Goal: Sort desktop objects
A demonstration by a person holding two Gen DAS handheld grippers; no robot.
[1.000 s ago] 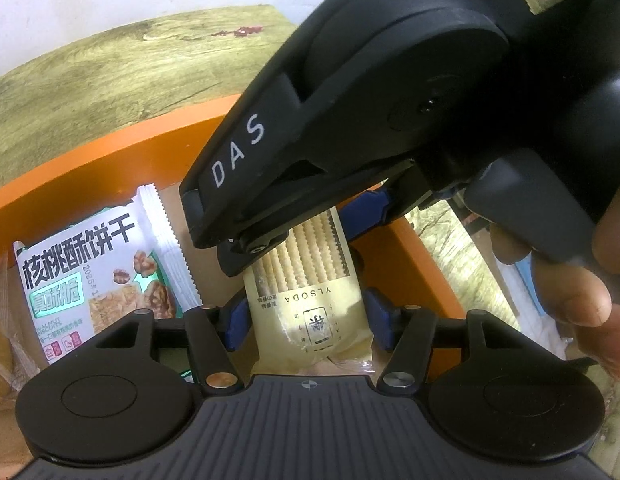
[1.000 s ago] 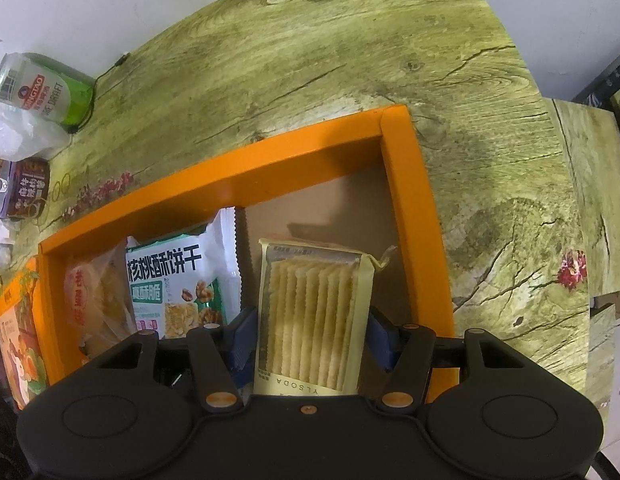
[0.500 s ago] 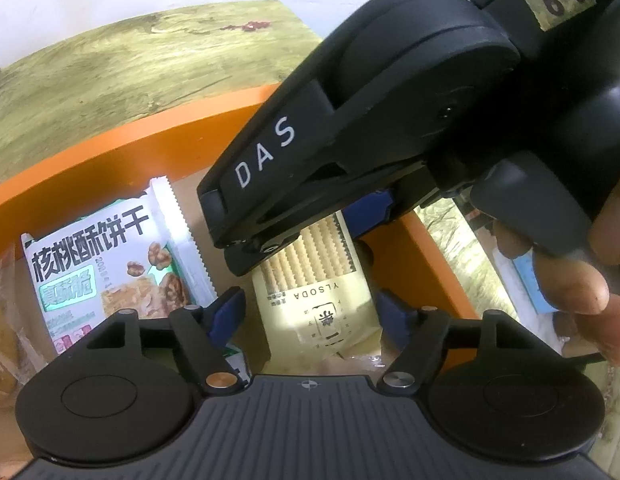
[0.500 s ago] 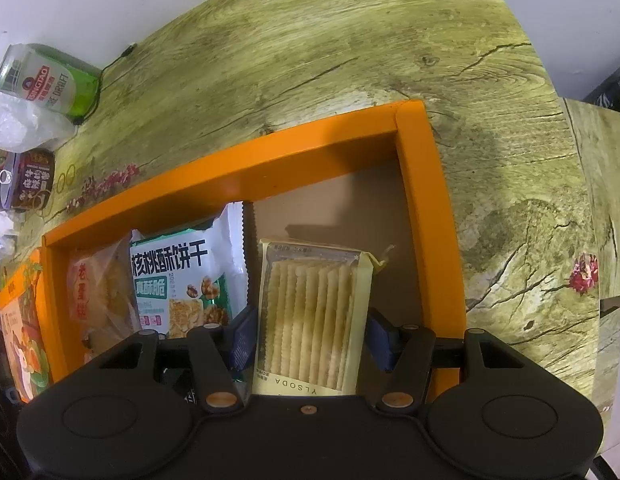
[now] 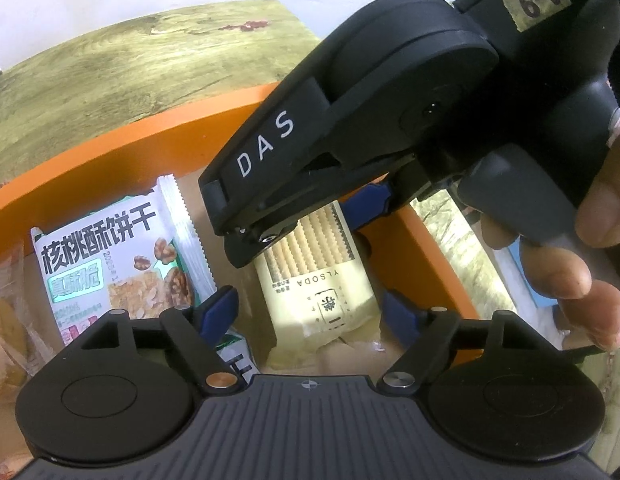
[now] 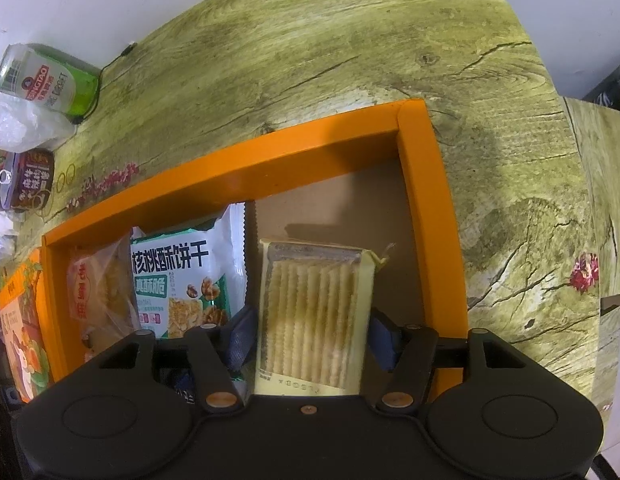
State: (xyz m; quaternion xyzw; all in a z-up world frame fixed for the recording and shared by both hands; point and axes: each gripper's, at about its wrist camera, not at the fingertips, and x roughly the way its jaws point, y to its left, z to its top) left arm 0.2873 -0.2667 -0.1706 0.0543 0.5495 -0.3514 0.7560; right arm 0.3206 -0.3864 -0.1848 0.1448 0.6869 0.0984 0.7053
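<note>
— As my right gripper (image 6: 310, 336) hangs over the orange box (image 6: 414, 160), is the cracker pack (image 6: 314, 312) gripped?

— Its blue pads stand just off both long edges in the right wrist view, so I judge the jaws parted, the pack freed or nearly so. My left gripper (image 5: 310, 308) is spread wide too, holding nothing.

— Where does the pack lie?

— Flat in the box's right end, beside the walnut biscuit bag (image 6: 185, 276). Its long axis runs along my fingers; the sealed end points toward the far wall.

— How do I finish well?

— I'd lift straight up, pads clear of the wrapper, so the pack isn't dragged askew.
</note>
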